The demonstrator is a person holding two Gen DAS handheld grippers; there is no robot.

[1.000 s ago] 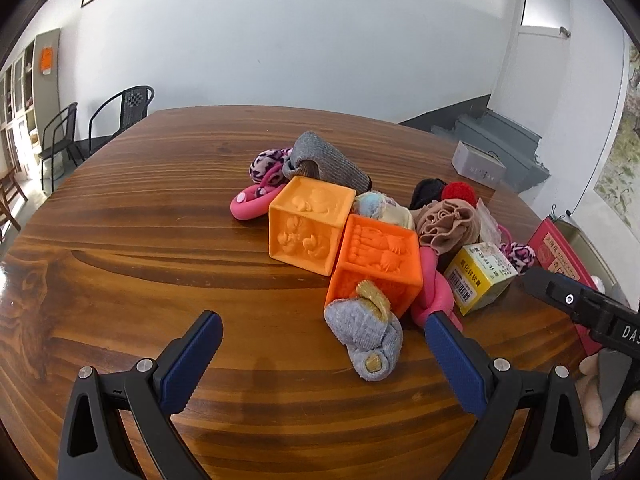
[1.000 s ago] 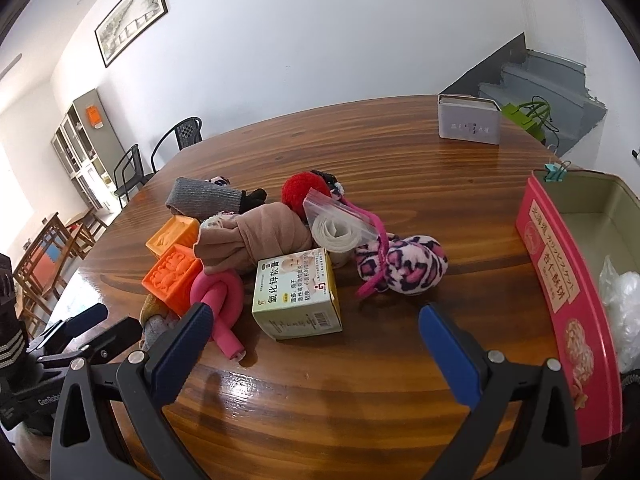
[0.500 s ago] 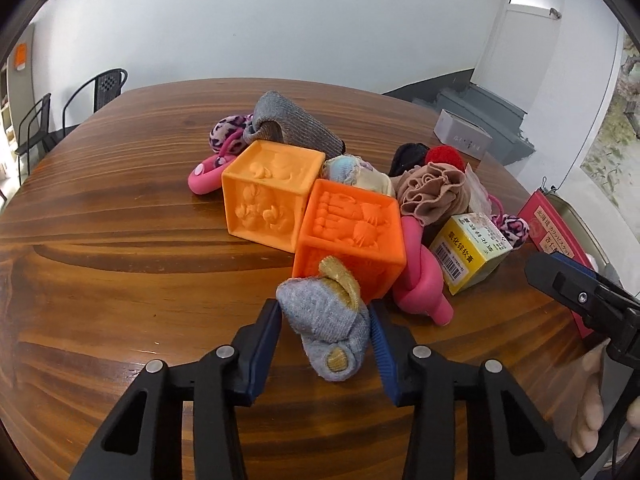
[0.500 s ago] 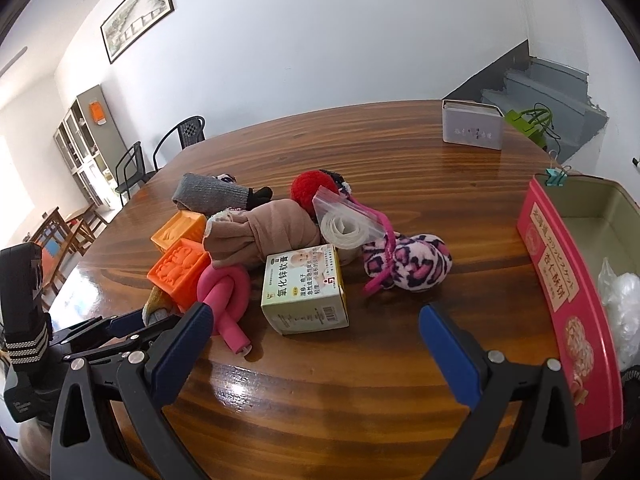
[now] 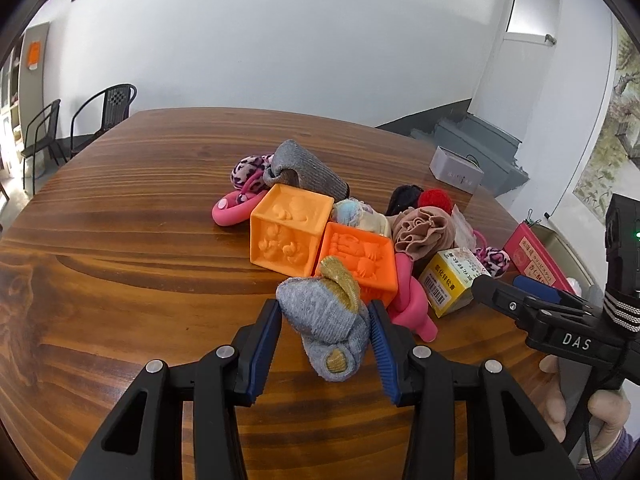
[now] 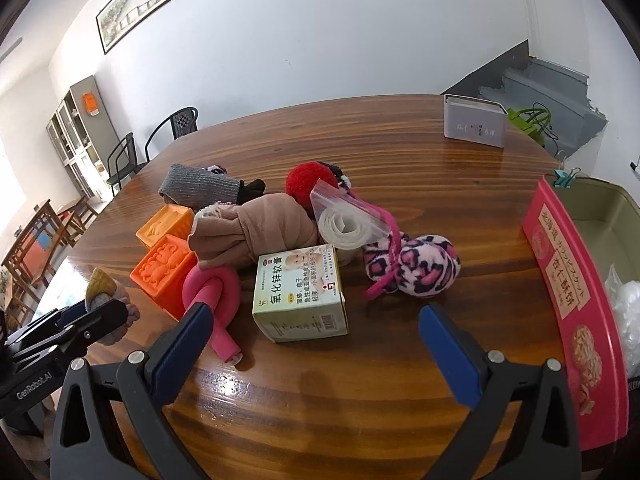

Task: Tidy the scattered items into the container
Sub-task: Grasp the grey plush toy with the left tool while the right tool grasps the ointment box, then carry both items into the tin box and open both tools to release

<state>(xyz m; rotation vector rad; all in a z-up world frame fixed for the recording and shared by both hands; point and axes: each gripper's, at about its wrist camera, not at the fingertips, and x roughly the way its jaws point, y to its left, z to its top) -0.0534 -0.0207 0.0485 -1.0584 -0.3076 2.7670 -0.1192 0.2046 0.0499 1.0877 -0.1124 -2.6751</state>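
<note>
My left gripper (image 5: 325,326) is shut on a grey rolled sock (image 5: 326,322) with mustard toe and heel, held just off the table in front of the pile. The pile holds two orange cubes (image 5: 290,234), a pink knotted toy (image 5: 410,300), a yellow-green medicine box (image 6: 300,294), a beige cloth roll (image 6: 248,232), a leopard plush (image 6: 412,268), a zip bag (image 6: 344,220), a red pompom (image 6: 310,178) and a grey sleeve (image 6: 196,188). My right gripper (image 6: 316,334) is open and empty before the medicine box. The red tin container (image 6: 568,280) stands at the right.
A grey tin box (image 6: 474,126) sits at the table's far right. A white plastic bag (image 6: 624,304) lies inside the container. Chairs (image 5: 104,108) stand beyond the far left edge. The left gripper with the sock shows in the right wrist view (image 6: 80,320).
My left gripper moved in, closed on the grey sock and has lifted it slightly. My right gripper has stayed open and drifted a little closer to the medicine box.
</note>
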